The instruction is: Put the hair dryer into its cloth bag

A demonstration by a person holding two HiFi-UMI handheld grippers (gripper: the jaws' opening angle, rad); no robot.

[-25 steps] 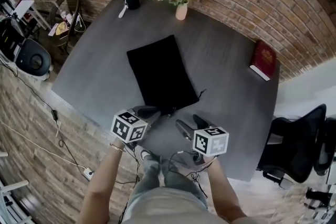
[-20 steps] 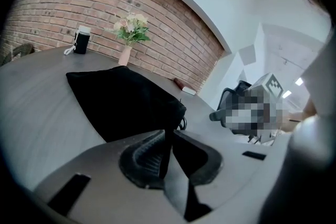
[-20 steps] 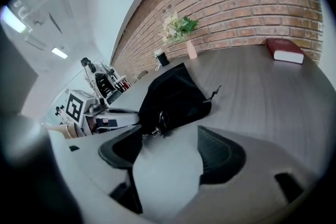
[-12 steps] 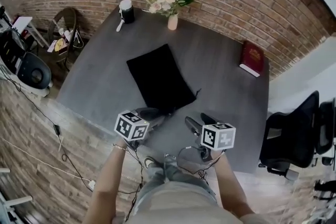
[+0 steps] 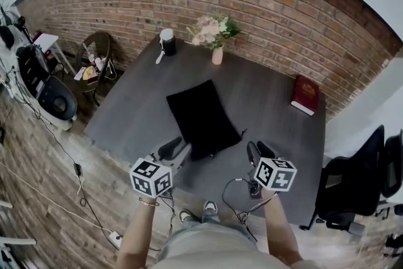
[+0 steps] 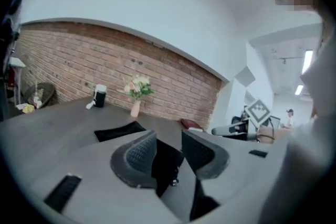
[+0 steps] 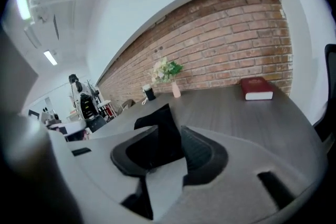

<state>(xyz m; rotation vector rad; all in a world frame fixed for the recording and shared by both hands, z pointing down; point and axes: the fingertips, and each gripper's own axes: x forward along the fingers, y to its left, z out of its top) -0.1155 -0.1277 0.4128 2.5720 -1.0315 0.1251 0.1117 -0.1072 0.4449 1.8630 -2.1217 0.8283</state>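
Observation:
The black cloth bag (image 5: 200, 118) lies flat on the dark grey table (image 5: 271, 116), its mouth and drawstring toward me. My left gripper (image 5: 171, 149) hangs over the table's near edge, just short of the bag's near end; its jaws are opening with nothing between them. My right gripper (image 5: 257, 150) hovers to the right of the bag's mouth, apart from it, jaws closing on nothing. In the left gripper view the bag (image 6: 118, 131) shows beyond the left gripper (image 6: 169, 147); in the right gripper view the bag (image 7: 157, 118) shows beyond the right gripper (image 7: 169, 145). I see no hair dryer outside the bag.
A black thing with a white top (image 5: 166, 42) stands at the table's far left corner, a vase of flowers (image 5: 216, 34) beside it. A red book (image 5: 303, 94) lies at the right edge. An office chair (image 5: 359, 179) stands right, a wicker chair (image 5: 97, 60) left.
Both grippers have risen and drawn back from the bag's near end. The left jaws, down at the bag's mouth before, now stand apart from it. My head has tilted up.

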